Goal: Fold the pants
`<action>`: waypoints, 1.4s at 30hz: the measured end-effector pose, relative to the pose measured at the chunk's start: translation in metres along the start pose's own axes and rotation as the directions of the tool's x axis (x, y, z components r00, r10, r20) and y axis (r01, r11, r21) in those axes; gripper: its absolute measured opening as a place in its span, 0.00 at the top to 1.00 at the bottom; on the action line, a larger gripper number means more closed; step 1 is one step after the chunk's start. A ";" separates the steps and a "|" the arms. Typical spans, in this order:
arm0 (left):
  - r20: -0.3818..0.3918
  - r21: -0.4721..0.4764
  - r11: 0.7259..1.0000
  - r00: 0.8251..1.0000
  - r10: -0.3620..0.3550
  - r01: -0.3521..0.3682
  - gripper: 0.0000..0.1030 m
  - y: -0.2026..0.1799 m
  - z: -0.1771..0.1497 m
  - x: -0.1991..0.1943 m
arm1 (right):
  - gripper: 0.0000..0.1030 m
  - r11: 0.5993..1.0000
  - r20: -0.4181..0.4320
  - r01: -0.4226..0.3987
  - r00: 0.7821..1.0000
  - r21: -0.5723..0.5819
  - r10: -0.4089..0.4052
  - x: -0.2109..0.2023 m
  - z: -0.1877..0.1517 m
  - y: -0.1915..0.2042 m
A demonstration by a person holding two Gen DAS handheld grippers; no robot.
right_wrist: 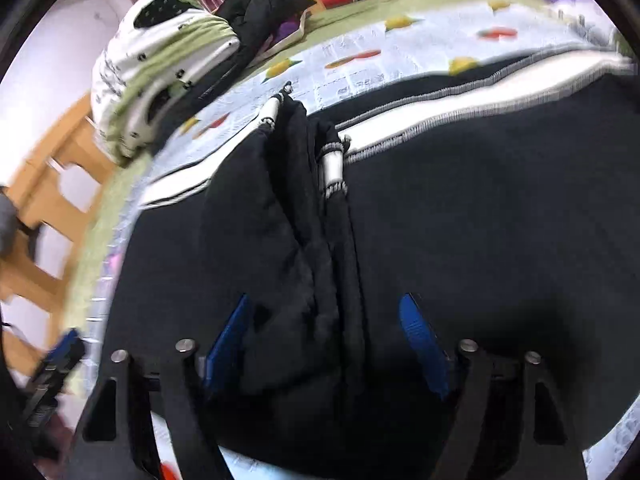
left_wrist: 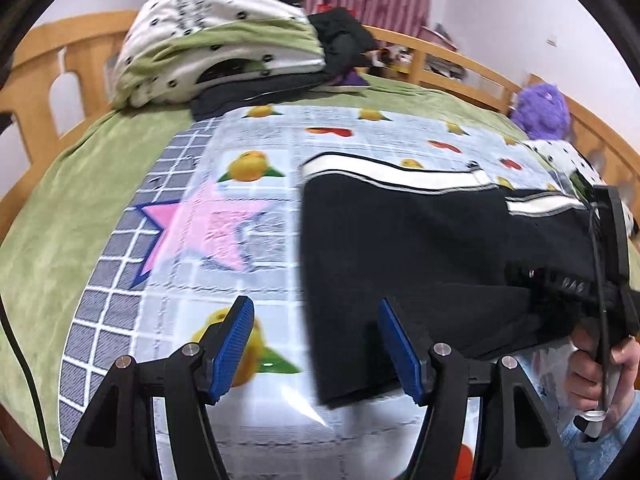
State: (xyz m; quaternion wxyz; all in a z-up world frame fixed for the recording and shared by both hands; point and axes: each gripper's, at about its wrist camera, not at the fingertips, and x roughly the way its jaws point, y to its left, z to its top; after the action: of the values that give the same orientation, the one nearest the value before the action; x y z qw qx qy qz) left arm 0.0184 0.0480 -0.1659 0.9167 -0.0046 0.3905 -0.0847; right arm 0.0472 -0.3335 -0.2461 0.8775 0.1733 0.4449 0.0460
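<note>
pants [left_wrist: 420, 248] black, laid flat on patterned sheet [left_wrist: 248, 128], centre-right of frame, for folding | left gripper [left_wrist: 316, 344] jaws spread, straddling pants' edge, gripping nothing | right gripper [right_wrist: 326, 344] jaws spread over bunched fold, lower centre, likely about to pinch

Black pants [left_wrist: 400, 240] beside spread fingers [left_wrist: 236, 344]

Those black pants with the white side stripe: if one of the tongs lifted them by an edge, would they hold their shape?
Probably not. The black pants with the white side stripe lie folded in soft creases, so they would likely droop. The thick-looking fabric may feel fairly weighty, and the layers could slide apart.
</note>
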 end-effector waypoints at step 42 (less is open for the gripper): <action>-0.084 0.197 0.977 0.994 -0.066 0.082 0.39 -0.052 -0.036 0.007 | 0.78 0.974 -0.020 -0.227 0.974 0.013 0.227 -0.038 -0.036 -0.027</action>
State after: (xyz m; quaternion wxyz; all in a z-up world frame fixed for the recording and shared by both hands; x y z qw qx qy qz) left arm -0.0104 -0.0023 -0.1915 0.8931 0.0764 0.4144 -0.1577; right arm -0.0066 -0.3577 -0.2459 0.8606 0.2272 0.4319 0.1452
